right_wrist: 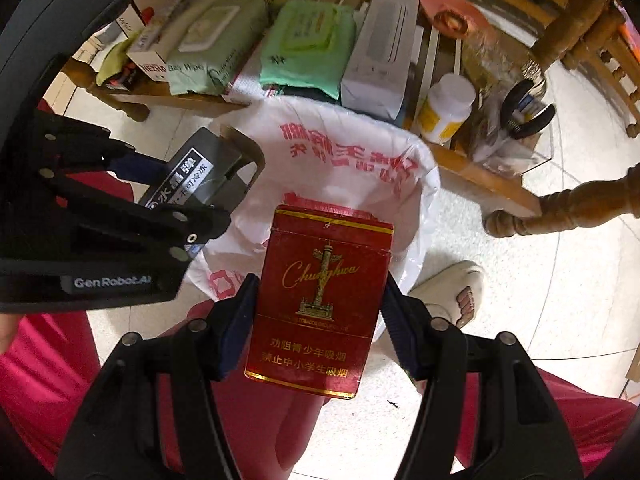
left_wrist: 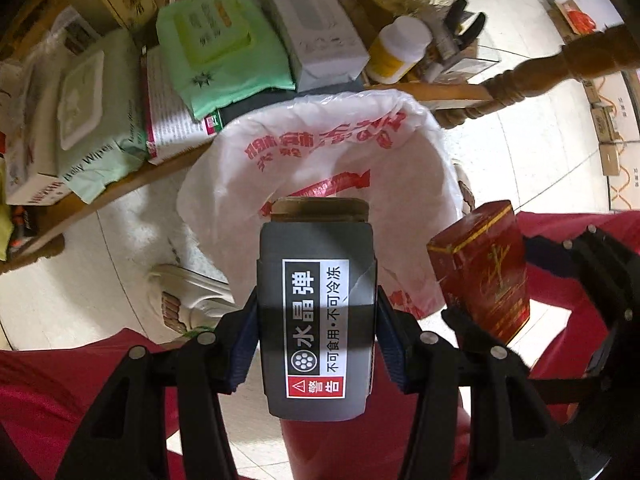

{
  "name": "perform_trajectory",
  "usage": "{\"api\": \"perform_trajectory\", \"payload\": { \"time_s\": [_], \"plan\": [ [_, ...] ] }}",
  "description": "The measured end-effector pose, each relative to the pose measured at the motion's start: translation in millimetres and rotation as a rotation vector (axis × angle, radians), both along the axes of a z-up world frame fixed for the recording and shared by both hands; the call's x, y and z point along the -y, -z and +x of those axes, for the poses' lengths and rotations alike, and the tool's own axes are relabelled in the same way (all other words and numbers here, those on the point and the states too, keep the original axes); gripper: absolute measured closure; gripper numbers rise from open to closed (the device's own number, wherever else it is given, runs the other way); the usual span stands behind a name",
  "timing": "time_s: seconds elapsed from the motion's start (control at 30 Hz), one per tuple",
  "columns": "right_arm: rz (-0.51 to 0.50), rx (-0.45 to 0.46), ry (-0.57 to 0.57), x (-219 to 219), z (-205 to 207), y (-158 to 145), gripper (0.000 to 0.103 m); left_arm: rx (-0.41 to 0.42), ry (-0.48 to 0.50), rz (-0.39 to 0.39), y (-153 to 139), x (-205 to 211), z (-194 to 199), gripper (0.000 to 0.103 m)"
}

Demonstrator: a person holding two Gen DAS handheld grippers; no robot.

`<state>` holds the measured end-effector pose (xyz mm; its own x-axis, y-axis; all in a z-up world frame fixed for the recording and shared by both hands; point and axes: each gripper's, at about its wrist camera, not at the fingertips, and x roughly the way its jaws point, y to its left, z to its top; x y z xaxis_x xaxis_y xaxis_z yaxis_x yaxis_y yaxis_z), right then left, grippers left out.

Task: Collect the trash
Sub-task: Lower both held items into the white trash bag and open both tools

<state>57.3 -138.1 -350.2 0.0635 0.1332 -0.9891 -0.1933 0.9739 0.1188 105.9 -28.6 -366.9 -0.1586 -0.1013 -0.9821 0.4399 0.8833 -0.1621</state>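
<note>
While both tools (left_wrist: 316, 332) (right_wrist: 318, 320) clamp grey box (left_wrist: 316, 320) and cigarette pack (right_wrist: 320, 304), the bag's rim (right_wrist: 360, 120) seemingly gapes beneath.

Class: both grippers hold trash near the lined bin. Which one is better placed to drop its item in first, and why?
Probably the left gripper. In its own view and the right wrist view, its grey box pokes over the bag opening. The right gripper's red pack sits nearer the bag's near rim.
</note>
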Motion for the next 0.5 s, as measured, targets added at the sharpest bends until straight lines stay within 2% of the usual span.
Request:
{"api": "perform_trajectory", "payload": {
  "time_s": [0.23,0.5],
  "plan": [
    [-0.003,-0.051,0.015,-4,10,29,0.043,-0.047,-0.057,-0.005,28,1,14,0.051],
    [0.014,-0.12,0.034,-7,19,60,0.043,-0.084,-0.062,0.019,48,3,23,0.051]
  ]
}}
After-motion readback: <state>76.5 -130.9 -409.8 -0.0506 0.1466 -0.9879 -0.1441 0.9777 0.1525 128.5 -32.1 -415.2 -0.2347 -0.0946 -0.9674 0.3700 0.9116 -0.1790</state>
